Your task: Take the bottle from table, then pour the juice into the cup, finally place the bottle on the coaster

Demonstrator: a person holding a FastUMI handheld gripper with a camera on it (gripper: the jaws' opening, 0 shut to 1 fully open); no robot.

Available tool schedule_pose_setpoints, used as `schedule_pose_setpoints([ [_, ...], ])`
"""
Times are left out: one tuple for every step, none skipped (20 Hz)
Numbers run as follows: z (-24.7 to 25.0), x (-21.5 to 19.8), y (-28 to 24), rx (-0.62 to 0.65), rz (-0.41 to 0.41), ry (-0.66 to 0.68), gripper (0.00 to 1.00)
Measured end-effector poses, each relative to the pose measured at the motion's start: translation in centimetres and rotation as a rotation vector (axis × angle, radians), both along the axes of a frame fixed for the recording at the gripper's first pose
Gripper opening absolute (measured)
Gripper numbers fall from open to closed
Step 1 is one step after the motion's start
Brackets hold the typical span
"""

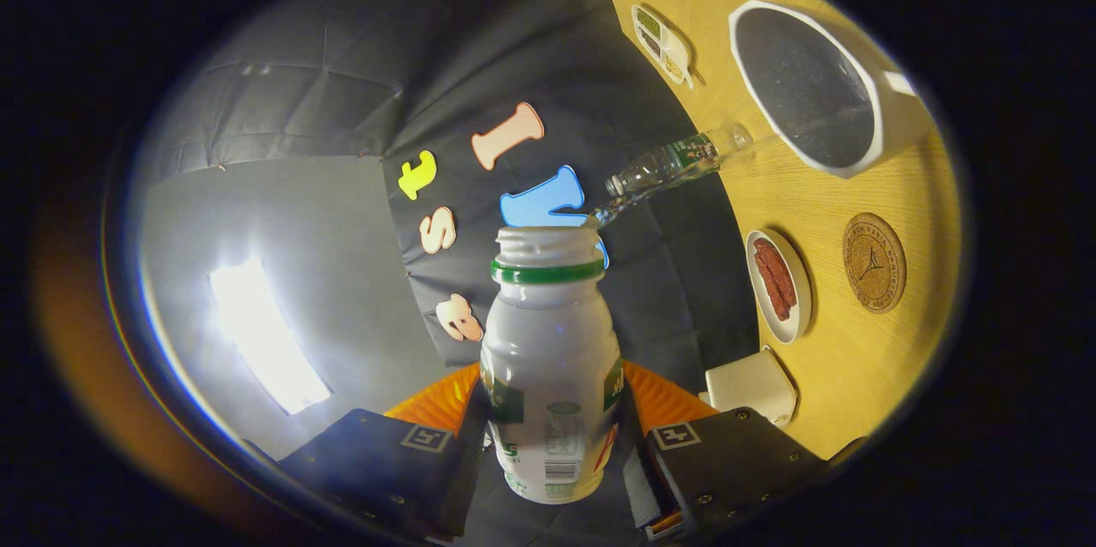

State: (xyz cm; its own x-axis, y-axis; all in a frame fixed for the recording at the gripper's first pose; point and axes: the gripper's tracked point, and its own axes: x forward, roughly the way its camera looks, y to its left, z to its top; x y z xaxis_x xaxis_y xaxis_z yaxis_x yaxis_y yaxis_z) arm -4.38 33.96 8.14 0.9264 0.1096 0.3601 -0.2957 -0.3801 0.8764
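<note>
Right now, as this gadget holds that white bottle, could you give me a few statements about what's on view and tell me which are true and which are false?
1. The gripper is shut on the white bottle, one finger on each side. True.
2. The white bottle still has its cap on. False: its mouth is open, with a green ring just below the threads.
3. A round cork coaster lies bare on the wooden table. True.
4. The small white plate beside the coaster is empty. False: it holds strips of something red.
5. A clear plastic bottle stands on the table beyond the white bottle. True.
6. The white bottle already rests on the coaster. False: it is held apart from it, between the fingers.
</note>
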Motion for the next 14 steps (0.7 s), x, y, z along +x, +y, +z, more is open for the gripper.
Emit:
schedule_pose_setpoints([
  [0.0,-0.1,-0.2,0.006,-0.001,0.003,0.7],
  [0.0,-0.1,-0.4,0.013,-0.003,0.006,0.7],
  [0.0,-0.1,-0.5,0.019,-0.005,0.008,0.7],
  [0.0,0.0,-0.5,0.026,-0.006,0.011,0.7],
  [0.1,0.0,-0.6,0.031,-0.008,0.013,0.7],
  [0.1,0.0,-0.8,0.036,-0.01,0.015,0.7],
  [0.2,0.1,-1.0,0.043,-0.011,0.017,0.7],
  [0.3,0.2,-1.1,0.05,-0.013,0.017,0.69],
  [0.4,0.2,-1.2,0.059,-0.013,0.018,0.7],
  [0.4,0.2,-1.4,0.067,-0.014,0.019,0.7],
  [0.5,0.2,-1.5,0.074,-0.015,0.021,0.7],
  [0.5,0.2,-1.7,0.079,-0.016,0.022,0.7],
  [0.6,0.1,-1.9,0.086,-0.019,0.023,0.7],
  [0.7,0.1,-2.0,0.093,-0.02,0.023,0.7],
])
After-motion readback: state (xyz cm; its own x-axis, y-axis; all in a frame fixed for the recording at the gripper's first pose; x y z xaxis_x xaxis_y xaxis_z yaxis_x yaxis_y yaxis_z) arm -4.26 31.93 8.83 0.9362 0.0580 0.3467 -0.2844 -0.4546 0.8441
